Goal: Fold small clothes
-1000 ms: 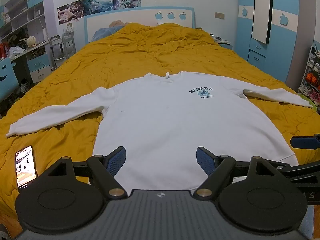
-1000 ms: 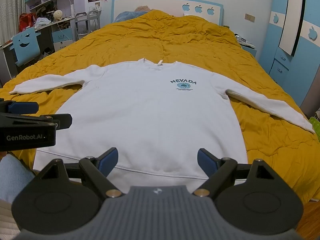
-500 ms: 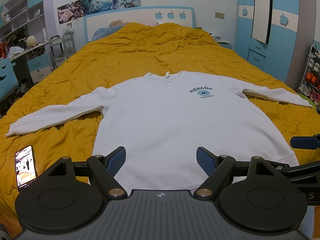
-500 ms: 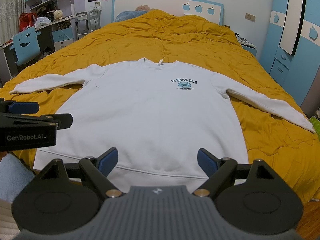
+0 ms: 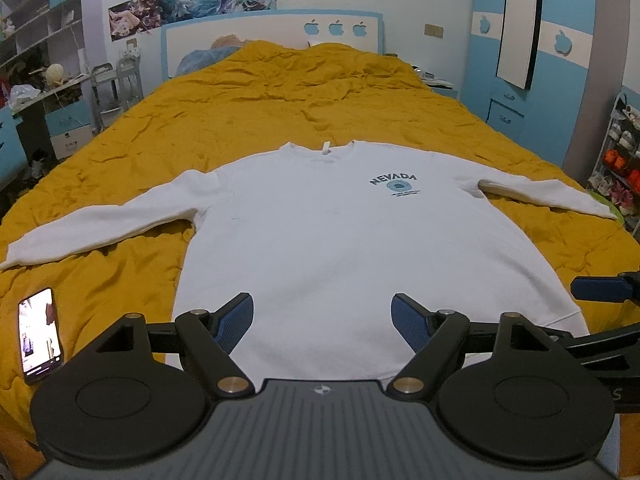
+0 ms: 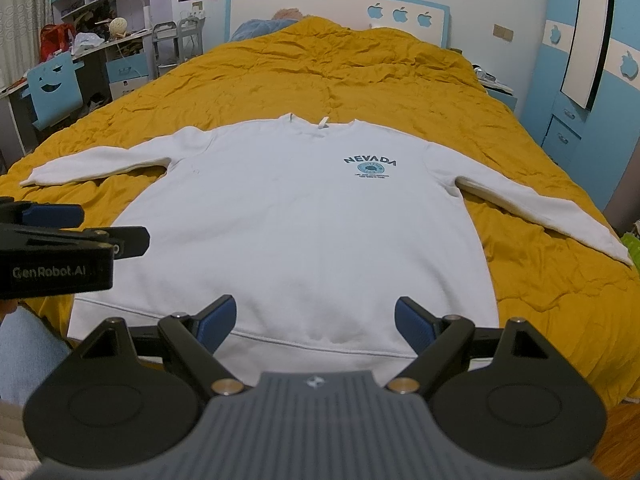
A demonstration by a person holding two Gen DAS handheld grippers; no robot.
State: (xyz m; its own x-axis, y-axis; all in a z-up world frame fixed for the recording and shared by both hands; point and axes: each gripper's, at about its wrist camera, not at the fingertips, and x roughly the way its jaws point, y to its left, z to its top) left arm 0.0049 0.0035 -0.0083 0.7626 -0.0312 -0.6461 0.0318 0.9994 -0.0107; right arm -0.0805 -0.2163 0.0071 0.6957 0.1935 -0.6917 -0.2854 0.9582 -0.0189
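A white long-sleeved sweatshirt with a blue "NEVADA" print lies flat, front up, on the yellow bed, both sleeves spread out to the sides; it also shows in the right wrist view. My left gripper is open and empty, hovering above the hem near the bed's front edge. My right gripper is open and empty, also above the hem. The left gripper's side shows at the left of the right wrist view. A right fingertip shows at the right of the left wrist view.
A yellow quilt covers the whole bed. A phone with a lit screen lies on the quilt at the front left. A desk and shelves stand left of the bed, a blue wardrobe right.
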